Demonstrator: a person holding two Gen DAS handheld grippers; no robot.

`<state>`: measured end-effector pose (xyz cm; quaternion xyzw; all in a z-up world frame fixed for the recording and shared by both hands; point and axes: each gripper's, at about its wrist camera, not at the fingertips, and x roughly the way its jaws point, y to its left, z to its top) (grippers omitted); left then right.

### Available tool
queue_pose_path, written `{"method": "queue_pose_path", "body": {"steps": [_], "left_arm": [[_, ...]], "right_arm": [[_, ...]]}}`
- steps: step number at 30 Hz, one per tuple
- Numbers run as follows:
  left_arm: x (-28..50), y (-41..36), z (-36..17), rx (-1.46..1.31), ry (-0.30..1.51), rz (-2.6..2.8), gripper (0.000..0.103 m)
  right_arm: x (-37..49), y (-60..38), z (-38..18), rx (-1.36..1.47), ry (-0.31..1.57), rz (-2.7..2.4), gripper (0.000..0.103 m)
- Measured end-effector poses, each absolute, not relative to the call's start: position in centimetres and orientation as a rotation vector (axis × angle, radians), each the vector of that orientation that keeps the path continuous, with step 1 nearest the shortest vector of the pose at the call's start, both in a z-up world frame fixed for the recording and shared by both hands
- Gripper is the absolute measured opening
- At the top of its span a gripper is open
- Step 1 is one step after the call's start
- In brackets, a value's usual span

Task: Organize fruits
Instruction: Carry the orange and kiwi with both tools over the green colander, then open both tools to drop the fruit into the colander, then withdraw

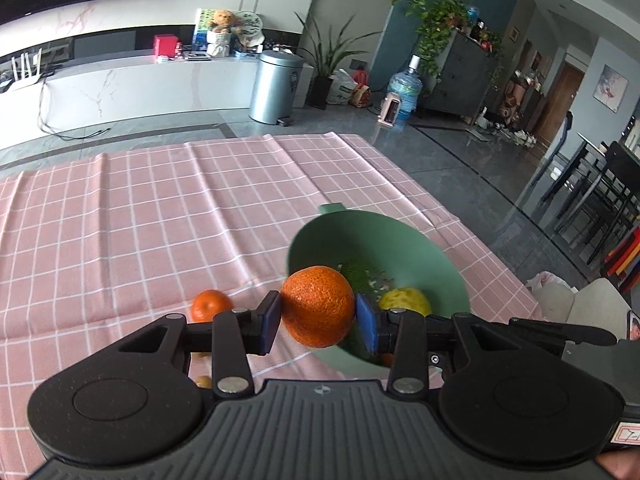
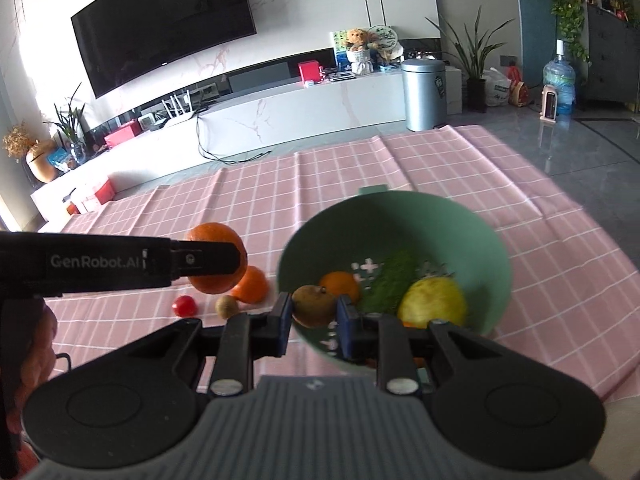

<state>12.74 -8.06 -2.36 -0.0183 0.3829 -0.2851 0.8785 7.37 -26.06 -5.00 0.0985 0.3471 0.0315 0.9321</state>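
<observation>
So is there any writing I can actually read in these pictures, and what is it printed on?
"GenRobot.AI": white letters on the side of the left gripper, seen from the right wrist view.
Red-edged label at the left wrist view's lower right corner: cut off, unreadable.
Sticker on the grey bin: too small to read.
Printing on the white bag by the plant: blurred.
</observation>
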Motion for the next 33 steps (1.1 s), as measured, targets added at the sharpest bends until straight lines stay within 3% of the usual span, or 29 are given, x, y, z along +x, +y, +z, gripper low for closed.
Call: {"method": "queue_pose_path", "body": {"steps": [15, 33], "left_arm": [[14.7, -13.8, -4.3, 0.110, 0.899, -0.625, 0.046], [17.9, -15.4, -7.1, 0.151, 1.032, -0.602, 0.046]], "right_arm": [[11.1, -30.7, -5.7, 0.029, 0.763, 0.040, 0.020], [16.3, -32.2, -8.4, -0.073, 0.826, 0.072, 0.020]]}}
